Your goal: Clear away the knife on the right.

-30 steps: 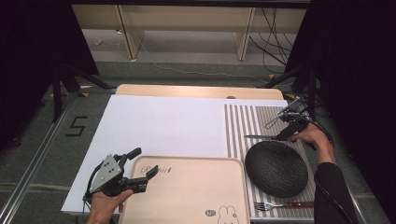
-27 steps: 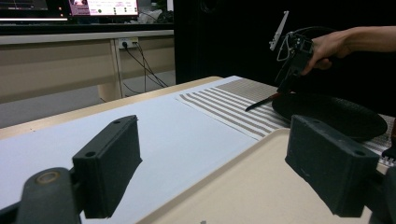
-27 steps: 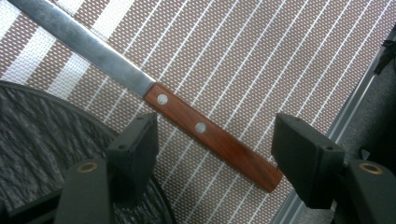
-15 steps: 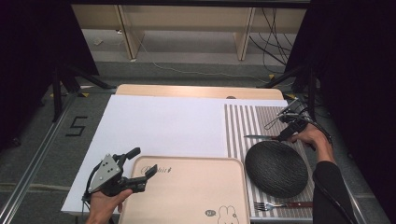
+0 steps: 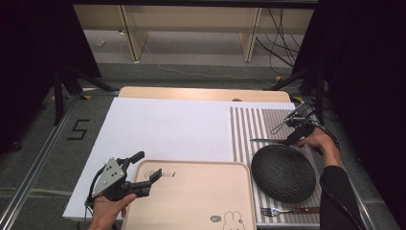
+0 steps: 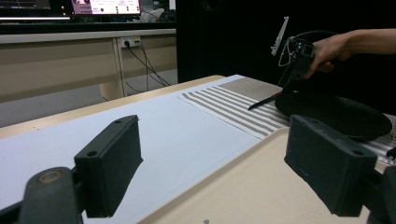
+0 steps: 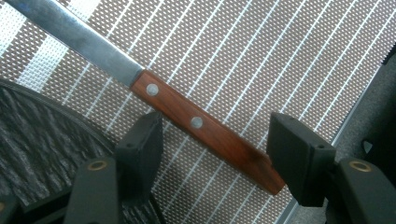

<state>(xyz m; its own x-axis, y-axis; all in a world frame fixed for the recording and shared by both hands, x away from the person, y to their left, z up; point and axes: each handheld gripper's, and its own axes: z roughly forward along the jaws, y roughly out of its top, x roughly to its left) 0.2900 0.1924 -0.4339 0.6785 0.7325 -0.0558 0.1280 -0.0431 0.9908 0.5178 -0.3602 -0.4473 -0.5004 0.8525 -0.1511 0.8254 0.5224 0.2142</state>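
My right gripper [image 7: 215, 140] straddled the knife [image 7: 205, 128] handle on the striped placemat [image 7: 289, 56] beside the black plate [image 7: 42, 135], jaws closing in but not yet gripping; my left gripper [image 5: 146, 172] hung open over the tray [image 5: 201, 196]

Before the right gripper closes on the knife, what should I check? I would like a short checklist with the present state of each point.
1. Knife handle lies between the right gripper jaws: ok.
2. Jaws not yet pressing the handle; they have just been closing, with a gap on both sides: ok.
3. Handle runs slanted across the jaws, its end close to one pad: not ok, better to square up.
4. Black plate sits right beside the gripper; one jaw is at its rim: cannot tell if touching.
5. Knife lies flat on the striped mat: ok.
6. Left gripper is open over the tray edge, away from the knife: ok.
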